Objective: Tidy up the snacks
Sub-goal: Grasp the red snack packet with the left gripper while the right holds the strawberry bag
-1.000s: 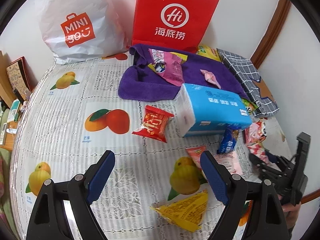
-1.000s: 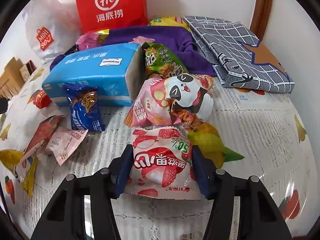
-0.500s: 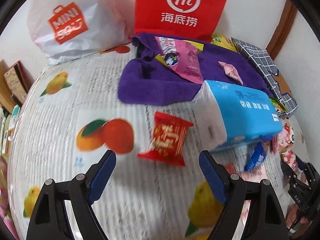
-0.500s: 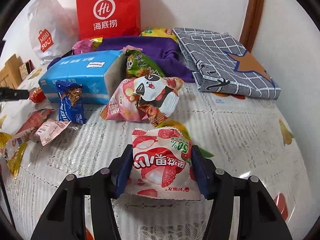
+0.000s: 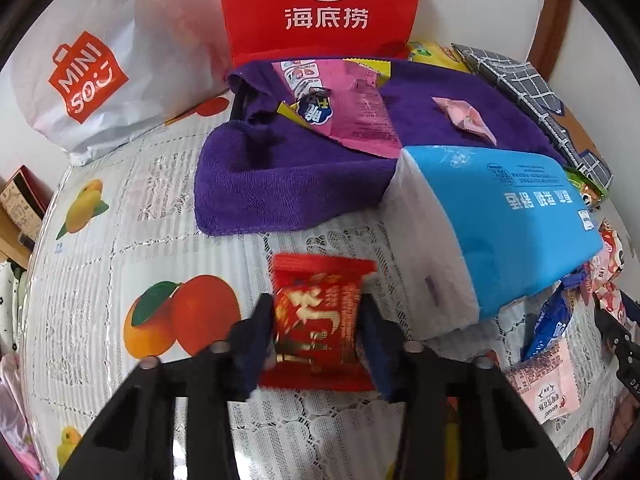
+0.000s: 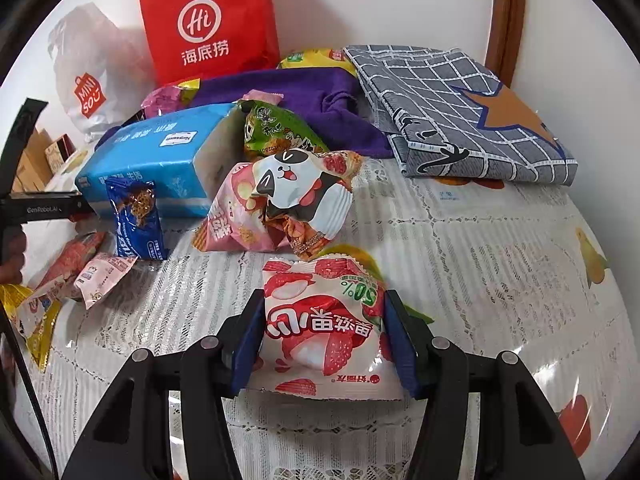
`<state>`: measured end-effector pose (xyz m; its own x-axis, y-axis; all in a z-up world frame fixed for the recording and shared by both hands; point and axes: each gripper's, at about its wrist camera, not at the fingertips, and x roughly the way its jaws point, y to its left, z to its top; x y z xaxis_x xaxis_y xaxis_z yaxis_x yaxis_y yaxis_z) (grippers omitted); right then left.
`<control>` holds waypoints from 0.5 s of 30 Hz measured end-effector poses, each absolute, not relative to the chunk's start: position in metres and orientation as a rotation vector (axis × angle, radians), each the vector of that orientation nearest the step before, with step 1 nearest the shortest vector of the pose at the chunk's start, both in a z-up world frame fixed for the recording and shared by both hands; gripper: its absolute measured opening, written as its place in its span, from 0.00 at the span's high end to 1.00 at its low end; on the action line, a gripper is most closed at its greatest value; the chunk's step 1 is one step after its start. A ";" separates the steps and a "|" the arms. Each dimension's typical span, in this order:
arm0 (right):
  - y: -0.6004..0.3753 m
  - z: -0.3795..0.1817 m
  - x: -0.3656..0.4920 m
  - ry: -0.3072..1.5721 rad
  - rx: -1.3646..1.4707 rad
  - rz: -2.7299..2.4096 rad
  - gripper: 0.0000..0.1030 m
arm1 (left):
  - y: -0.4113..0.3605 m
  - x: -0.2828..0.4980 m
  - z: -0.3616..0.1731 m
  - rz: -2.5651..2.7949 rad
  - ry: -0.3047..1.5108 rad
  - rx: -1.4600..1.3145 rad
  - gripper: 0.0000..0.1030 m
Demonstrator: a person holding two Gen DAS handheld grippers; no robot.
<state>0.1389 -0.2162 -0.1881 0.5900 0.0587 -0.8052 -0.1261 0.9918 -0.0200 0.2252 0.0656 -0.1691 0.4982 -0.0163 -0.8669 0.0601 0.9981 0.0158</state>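
— Red snack packet point(image 5: 316, 320) on the bench point(image 5: 120, 240): left gripper point(image 5: 318, 336) closing around it, blurred?
— Yes; right gripper point(image 6: 324, 336) clamps the lychee candy bag point(image 6: 324, 328), its lower edge hidden

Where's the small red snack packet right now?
Left wrist view, bottom centre: the red packet sits between the closing jaws, just left of the blue tissue pack.

Snacks spread over the bench point(image 5: 100, 248)

The towel point(image 5: 280, 184) lies before the paper bag point(image 5: 320, 4); the tissue pack point(image 5: 500, 224) sits right of it, with two wrappers point(image 5: 352, 116) on the towel.
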 end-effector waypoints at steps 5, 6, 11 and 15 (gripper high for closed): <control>-0.218 -0.187 0.138 0.928 -0.071 0.110 0.45 | 0.072 0.222 -0.167 -0.053 1.054 0.005 0.64; -0.218 -0.187 0.138 0.926 -0.072 0.109 0.46 | 0.074 0.220 -0.166 -0.054 1.054 -0.004 0.64; -0.216 -0.183 0.132 0.923 -0.075 0.089 0.46 | 0.077 0.206 -0.156 -0.064 1.052 -0.030 0.64; -0.213 -0.177 0.124 0.918 -0.071 0.081 0.46 | 0.079 0.192 -0.146 -0.065 1.031 -0.044 0.64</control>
